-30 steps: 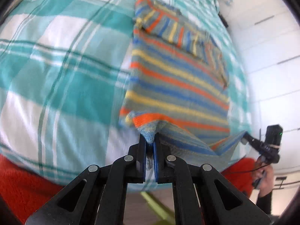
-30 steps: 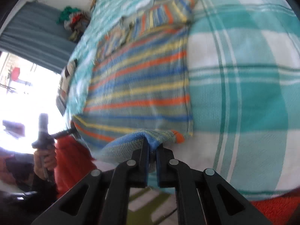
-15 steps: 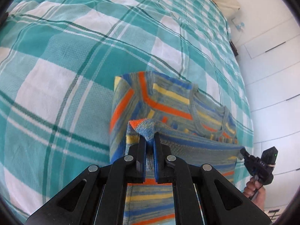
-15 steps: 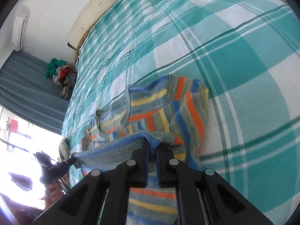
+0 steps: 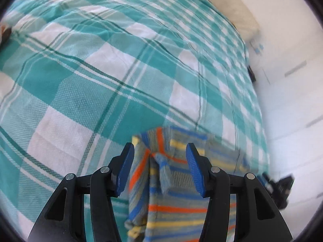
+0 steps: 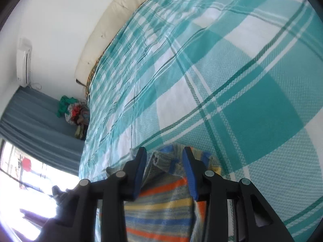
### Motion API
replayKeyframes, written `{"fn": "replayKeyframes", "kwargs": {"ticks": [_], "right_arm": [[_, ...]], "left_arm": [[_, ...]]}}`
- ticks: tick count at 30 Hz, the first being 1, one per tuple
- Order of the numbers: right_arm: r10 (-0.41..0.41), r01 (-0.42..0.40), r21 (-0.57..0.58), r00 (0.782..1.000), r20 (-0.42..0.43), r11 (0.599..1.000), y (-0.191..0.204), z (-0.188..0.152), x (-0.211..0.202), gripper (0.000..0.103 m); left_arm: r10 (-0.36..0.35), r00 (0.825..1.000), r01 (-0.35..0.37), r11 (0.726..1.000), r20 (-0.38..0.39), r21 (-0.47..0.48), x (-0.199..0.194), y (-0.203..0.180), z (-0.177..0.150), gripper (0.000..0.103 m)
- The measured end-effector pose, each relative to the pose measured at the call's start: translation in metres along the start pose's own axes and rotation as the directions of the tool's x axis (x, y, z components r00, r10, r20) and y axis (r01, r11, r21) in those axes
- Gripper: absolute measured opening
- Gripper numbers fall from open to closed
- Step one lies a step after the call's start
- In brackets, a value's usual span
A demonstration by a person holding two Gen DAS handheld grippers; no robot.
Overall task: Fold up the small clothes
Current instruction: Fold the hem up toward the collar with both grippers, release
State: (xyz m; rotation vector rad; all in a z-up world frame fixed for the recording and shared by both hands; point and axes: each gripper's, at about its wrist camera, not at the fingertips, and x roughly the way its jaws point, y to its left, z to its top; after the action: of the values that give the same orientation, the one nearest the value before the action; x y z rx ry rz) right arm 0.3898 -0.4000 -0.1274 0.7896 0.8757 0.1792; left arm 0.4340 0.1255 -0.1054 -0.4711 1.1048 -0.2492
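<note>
A small knit garment with orange, yellow, blue and grey stripes (image 5: 171, 205) lies folded over on the teal and white checked bedspread (image 5: 84, 92). My left gripper (image 5: 159, 169) is open, its blue pads apart on either side of a loose corner of the garment. The garment also shows in the right wrist view (image 6: 159, 207). My right gripper (image 6: 164, 171) is open too, with the other corner lying slack between its jaws. The right gripper appears at the lower right of the left wrist view (image 5: 280, 187).
The bedspread (image 6: 242, 80) stretches away ahead of both grippers. A cream headboard cushion (image 6: 113, 20) and white wall lie at the far end. A bundle of clothes (image 6: 74, 113) sits beside blue curtains, with an air conditioner (image 6: 24, 62) above.
Both grippers carried the garment's lower edge up over its top, folding it in half. Both have then opened and let go of the corners.
</note>
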Motion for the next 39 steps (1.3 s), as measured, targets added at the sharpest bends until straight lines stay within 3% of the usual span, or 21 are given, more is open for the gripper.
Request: {"fn": "replayKeyframes", "kwargs": {"ticks": [2, 5, 7, 9, 10, 12, 13, 15, 17, 21, 23, 25, 27, 29, 31, 33, 35, 37, 39], "right_arm": [[-0.027, 0.011, -0.142, 0.993, -0.112, 0.990, 0.022, -0.011, 0.002, 0.039], [-0.113, 0.023, -0.313, 0.955, -0.273, 0.949, 0.050, -0.037, 0.029, 0.038], [-0.208, 0.057, -0.401, 0.915, -0.345, 0.915, 0.063, -0.045, 0.060, 0.038], [-0.282, 0.095, -0.441, 0.881, -0.380, 0.892, 0.072, -0.043, 0.097, 0.038], [-0.301, 0.125, -0.445, 0.887, -0.351, 0.887, 0.077, -0.035, 0.111, 0.038], [-0.286, 0.164, -0.443, 0.932, -0.224, 0.881, 0.093, -0.014, 0.123, 0.038], [-0.267, 0.175, -0.438, 0.951, -0.157, 0.882, 0.100, -0.006, 0.121, 0.038], [-0.229, 0.175, -0.415, 0.970, -0.084, 0.893, 0.111, 0.002, 0.112, 0.038], [-0.184, 0.133, -0.412, 0.979, -0.087, 0.902, 0.119, 0.003, 0.101, 0.038], [-0.199, 0.102, -0.520, 0.971, -0.135, 0.848, 0.120, -0.028, 0.074, 0.038], [-0.211, 0.063, -0.556, 0.955, -0.206, 0.829, 0.108, -0.055, 0.066, 0.040], [-0.263, 0.061, -0.585, 0.927, -0.267, 0.809, 0.078, -0.087, 0.050, 0.040], [-0.370, 0.123, -0.634, 0.888, -0.272, 0.763, 0.045, -0.117, 0.032, 0.039], [-0.384, 0.162, -0.657, 0.899, -0.209, 0.736, 0.034, -0.132, 0.003, 0.037], [-0.366, 0.180, -0.645, 0.916, -0.165, 0.743, 0.042, -0.137, -0.018, 0.038], [-0.292, 0.148, -0.625, 0.947, -0.135, 0.767, 0.058, -0.140, -0.032, 0.038], [-0.241, 0.109, -0.616, 0.961, -0.136, 0.780, 0.066, -0.149, -0.033, 0.041], [-0.261, 0.110, -0.616, 0.952, -0.162, 0.780, 0.062, -0.164, -0.019, 0.044], [-0.344, 0.165, -0.611, 0.920, -0.188, 0.774, 0.041, -0.182, -0.008, 0.043]], "left_arm": [[-0.006, 0.992, 0.026, 0.987, -0.128, 0.160, 0.006, -0.016, -0.027, 0.058], [-0.001, 0.946, 0.096, 0.955, -0.324, 0.280, 0.039, -0.038, -0.061, 0.060], [0.066, 0.938, 0.054, 0.942, -0.340, 0.332, 0.065, -0.051, -0.062, 0.061], [0.047, 0.948, 0.044, 0.960, -0.315, 0.276, 0.082, -0.056, -0.041, 0.061], [0.021, 0.960, 0.043, 0.974, -0.280, 0.222, 0.086, -0.057, -0.024, 0.061], [-0.019, 0.988, 0.038, 0.992, -0.152, 0.124, 0.079, -0.054, 0.008, 0.059], [-0.002, 0.996, 0.009, 0.996, -0.087, 0.085, 0.071, -0.051, 0.021, 0.059], [-0.011, 1.000, 0.012, 1.000, -0.026, 0.025, 0.055, -0.046, 0.032, 0.059], [-0.044, 0.999, 0.045, 0.997, -0.024, 0.059, 0.041, -0.047, 0.024, 0.060], [-0.029, 0.996, 0.051, 0.962, -0.086, 0.269, 0.035, -0.062, -0.037, 0.065], [0.057, 0.987, -0.003, 0.938, -0.147, 0.347, 0.044, -0.058, -0.079, 0.062], [0.123, 0.981, -0.054, 0.917, -0.153, 0.394, 0.040, -0.040, -0.113, 0.043], [0.141, 0.984, -0.085, 0.911, -0.111, 0.404, 0.017, -0.030, -0.128, 0.043], [0.158, 0.981, -0.111, 0.931, -0.109, 0.346, 0.000, -0.026, -0.131, 0.046], [0.080, 0.995, -0.058, 0.947, -0.057, 0.316, -0.016, -0.033, -0.135, 0.063], [0.057, 0.998, -0.049, 0.941, -0.015, 0.334, -0.020, -0.048, -0.142, 0.069], [0.089, 0.996, -0.090, 0.920, 0.021, 0.382, -0.011, -0.063, -0.154, 0.073], [0.205, 0.978, -0.202, 0.889, 0.038, 0.411, 0.006, -0.063, -0.168, 0.073], [0.264, 0.965, -0.246, 0.884, 0.011, 0.397, 0.010, -0.053, -0.183, 0.069]]}}
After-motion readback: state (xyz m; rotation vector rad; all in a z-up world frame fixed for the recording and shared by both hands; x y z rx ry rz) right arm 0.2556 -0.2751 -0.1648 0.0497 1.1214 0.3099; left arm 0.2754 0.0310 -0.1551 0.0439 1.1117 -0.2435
